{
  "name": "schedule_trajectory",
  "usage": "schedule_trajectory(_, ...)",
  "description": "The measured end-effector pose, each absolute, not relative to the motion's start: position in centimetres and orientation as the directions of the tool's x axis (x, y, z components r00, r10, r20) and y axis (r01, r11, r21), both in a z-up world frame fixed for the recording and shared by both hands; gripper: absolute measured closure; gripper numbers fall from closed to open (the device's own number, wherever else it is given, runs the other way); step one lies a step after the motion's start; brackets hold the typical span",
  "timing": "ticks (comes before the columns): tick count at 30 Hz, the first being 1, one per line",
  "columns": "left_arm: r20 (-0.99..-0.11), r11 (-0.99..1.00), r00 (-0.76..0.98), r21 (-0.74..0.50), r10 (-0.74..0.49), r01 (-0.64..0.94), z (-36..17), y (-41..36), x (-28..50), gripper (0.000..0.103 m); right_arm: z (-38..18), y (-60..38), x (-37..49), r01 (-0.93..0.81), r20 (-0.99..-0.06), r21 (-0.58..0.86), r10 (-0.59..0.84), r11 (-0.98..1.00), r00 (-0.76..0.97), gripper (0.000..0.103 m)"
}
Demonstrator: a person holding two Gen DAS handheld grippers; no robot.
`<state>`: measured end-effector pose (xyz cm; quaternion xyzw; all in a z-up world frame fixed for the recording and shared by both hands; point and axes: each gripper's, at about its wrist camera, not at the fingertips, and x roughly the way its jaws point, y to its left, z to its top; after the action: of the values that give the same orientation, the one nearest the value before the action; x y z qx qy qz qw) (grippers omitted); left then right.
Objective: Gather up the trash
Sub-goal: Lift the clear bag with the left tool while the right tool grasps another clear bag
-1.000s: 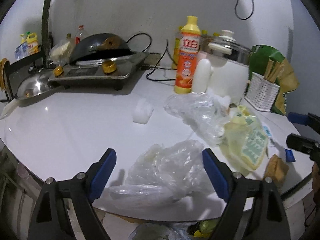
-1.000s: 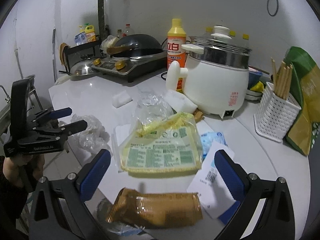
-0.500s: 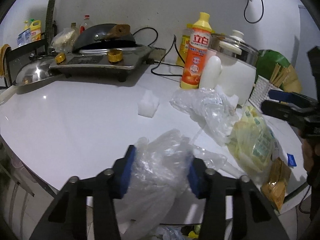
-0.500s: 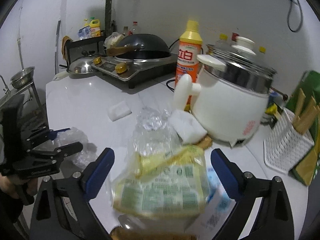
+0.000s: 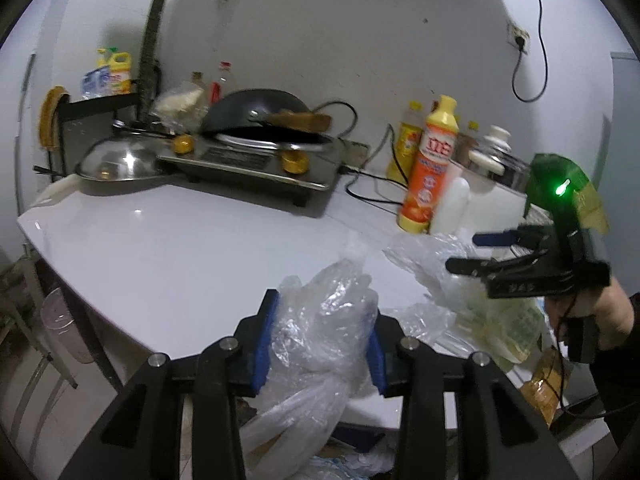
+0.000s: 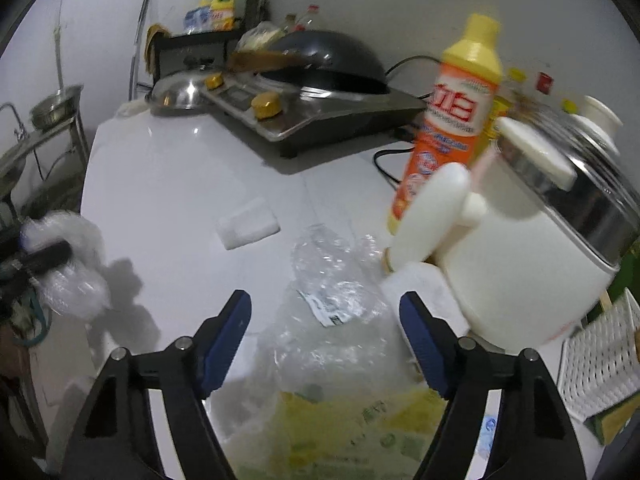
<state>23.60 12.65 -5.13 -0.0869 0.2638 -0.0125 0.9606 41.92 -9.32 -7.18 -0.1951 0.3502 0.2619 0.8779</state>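
Observation:
My left gripper [image 5: 323,308] is closing, its blue pads pressed into a crumpled clear plastic bag [image 5: 320,344] held up over the near edge of the white table [image 5: 160,248]. The right wrist view shows that bag [image 6: 76,280] at the far left. My right gripper [image 6: 324,304] hangs over a second clear plastic bag [image 6: 332,280]. Its jaws are closing with that bag between them, the pads still apart from it. A yellow printed wrapper [image 6: 340,432] lies just under the right gripper. The left wrist view shows the right gripper [image 5: 464,252] in a person's hand.
An orange detergent bottle [image 6: 452,120] and a white electric cooker [image 6: 540,240] stand close to the right of the second bag. A white foam piece [image 6: 248,228] lies mid-table. A stove with a wok [image 5: 256,160] is at the back, a white basket [image 6: 600,364] at the right and a brown wrapper [image 5: 544,388] near the front edge.
My left gripper has shut on the clear bag and lifted it off the table. My right gripper moved forward past the yellow wrapper to the second clear bag, its jaws narrowing.

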Motion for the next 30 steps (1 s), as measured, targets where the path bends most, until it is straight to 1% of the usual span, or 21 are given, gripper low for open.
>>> schedule_trajectory(2,-0.5,0.985,0.864,-0.171,-0.054,-0.038,-4.8,13.2,22.9,0.064,-7.9,-8.6,42.4,-0.594,-0.736,-0.167,0.302,0.787,0.606,0.036)
schedule_trajectory(11,-0.503,0.979,0.864,-0.182,-0.011,-0.093,-5.0,14.5,20.0,0.064,-10.3,-7.3,43.6,-0.575,-0.756,-0.232,0.226,0.785,0.614,0.036)
schedule_trajectory(12,-0.504,0.978,0.864,-0.183,-0.008,-0.097,-5.0,14.5,19.7,0.064,-10.5,-7.1,43.7,-0.574,-0.754,-0.247,0.217,0.781,0.619,0.043)
schedule_trajectory(13,-0.504,0.978,0.864,-0.183,-0.006,-0.1,-5.0,14.6,19.6,0.064,-10.7,-6.9,43.8,-0.569,-0.747,-0.276,0.199,0.775,0.634,0.047)
schedule_trajectory(15,-0.504,0.978,0.864,-0.182,-0.001,-0.104,-5.0,14.7,19.3,0.064,-10.8,-6.9,43.9,-0.566,-0.742,-0.288,0.194,0.772,0.642,0.06)
schedule_trajectory(16,-0.503,0.977,0.864,-0.181,0.004,-0.11,-4.9,14.7,19.2,0.064,-10.7,-6.9,44.0,-0.566,-0.738,-0.287,0.199,0.772,0.645,0.062)
schedule_trajectory(18,-0.498,0.975,0.867,-0.185,0.013,-0.121,-4.8,14.6,18.7,0.064,-10.4,-6.9,44.1,-0.561,-0.726,-0.298,0.198,0.772,0.658,0.072)
schedule_trajectory(21,-0.495,0.976,0.869,-0.185,0.012,-0.119,-4.7,14.3,18.4,0.064,-9.3,-7.4,43.7,-0.554,-0.702,-0.299,0.214,0.777,0.679,0.077)
schedule_trajectory(26,-0.491,0.978,0.871,-0.177,0.011,-0.112,-4.2,13.7,17.9,0.064,-6.8,-8.5,42.6,-0.529,-0.649,-0.274,0.252,0.803,0.718,0.078)
schedule_trajectory(30,-0.476,0.979,0.879,-0.169,0.02,-0.114,-3.5,13.4,17.2,0.064,-4.3,-9.6,42.1,-0.514,-0.587,-0.207,0.315,0.833,0.746,0.078)
